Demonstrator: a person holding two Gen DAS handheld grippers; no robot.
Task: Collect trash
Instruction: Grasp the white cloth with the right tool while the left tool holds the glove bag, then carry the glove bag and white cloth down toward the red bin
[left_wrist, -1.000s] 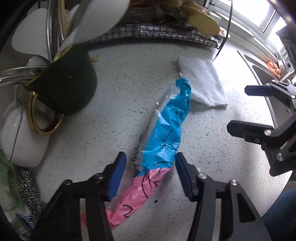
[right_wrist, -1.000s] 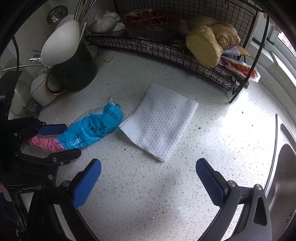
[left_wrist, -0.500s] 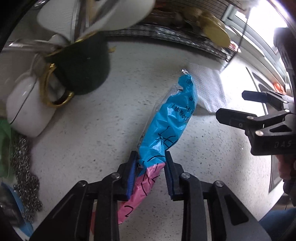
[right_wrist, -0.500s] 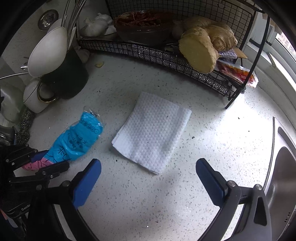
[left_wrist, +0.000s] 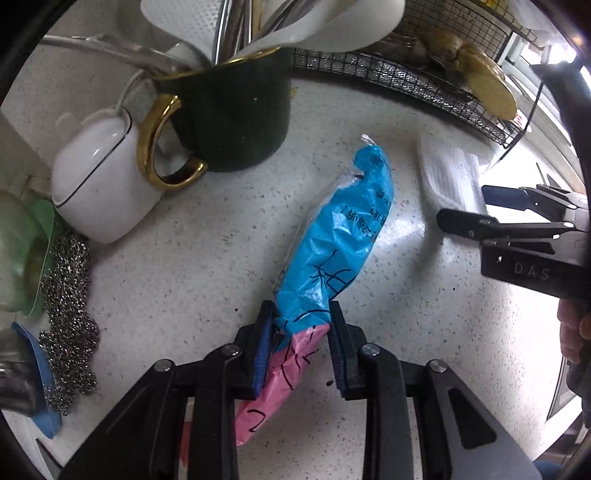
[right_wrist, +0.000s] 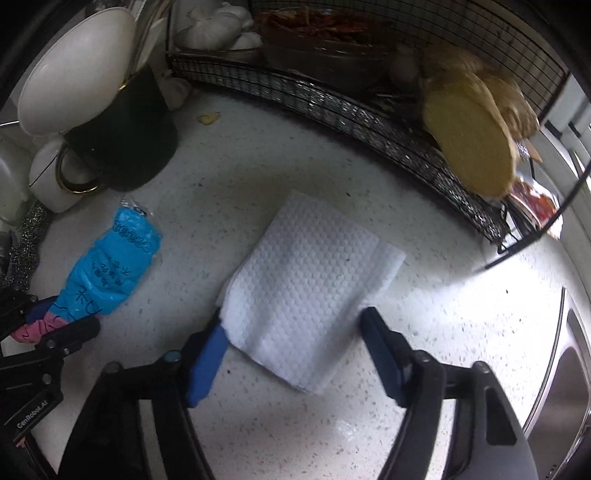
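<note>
A crumpled blue and pink plastic wrapper (left_wrist: 340, 240) lies on the speckled white counter. My left gripper (left_wrist: 301, 332) is shut on it where blue meets pink, and its pink tail trails back under the fingers. The same wrapper (right_wrist: 110, 273) and left gripper (right_wrist: 59, 317) show at the left of the right wrist view. A folded white paper towel (right_wrist: 306, 288) lies flat to its right. My right gripper (right_wrist: 293, 315) straddles the towel's near end, jaws closing; one blue pad is at its left edge, the other just beside its right edge. The right gripper (left_wrist: 469, 206) also appears beside the towel (left_wrist: 447, 173).
A dark mug with a gold handle (left_wrist: 236, 125) holds spoons and utensils, next to a white lidded pot (left_wrist: 99, 177) and a steel scourer (left_wrist: 66, 295). A black wire rack (right_wrist: 369, 122) with ginger (right_wrist: 469, 147) runs along the back. A sink (right_wrist: 565, 369) borders the right.
My left jaws closed onto the wrapper and the gripper rolled. My right gripper moved forward and down over the paper towel, and its jaws narrowed around it.
</note>
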